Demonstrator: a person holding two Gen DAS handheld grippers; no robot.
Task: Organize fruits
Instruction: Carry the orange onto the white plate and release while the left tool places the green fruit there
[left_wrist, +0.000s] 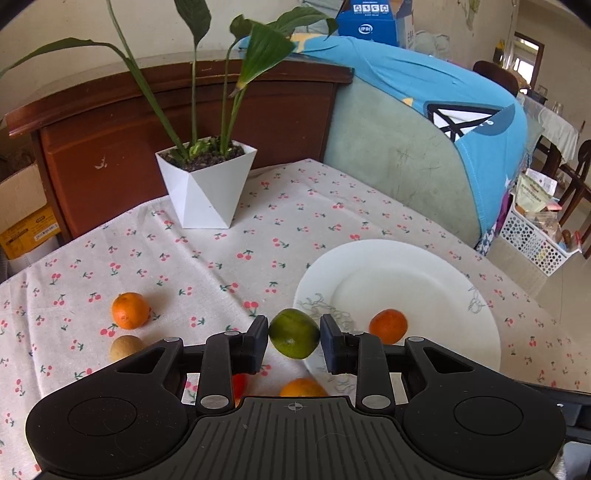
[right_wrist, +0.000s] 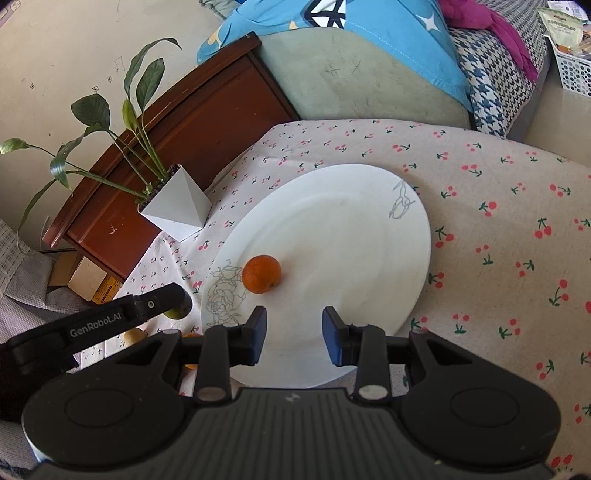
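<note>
- Cherry-print tablecloth (left_wrist: 229, 266) covers your table; wooden cabinet (left_wrist: 110, 147) and sofa (left_wrist: 399, 166) behind.
- Potted plant (left_wrist: 207, 184) stands far-left; loose orange (left_wrist: 130, 310) lies well clear.
- Your left gripper (left_wrist: 294, 338) clamps the green fruit (left_wrist: 293, 333) at the plate (left_wrist: 424, 266) rim.
- Your right gripper (right_wrist: 294, 332) gapes empty over the plate, near its orange (right_wrist: 261, 273).

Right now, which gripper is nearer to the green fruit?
Left. The left gripper is shut on the green fruit; the right gripper hangs empty over the plate, off to one side.
</note>
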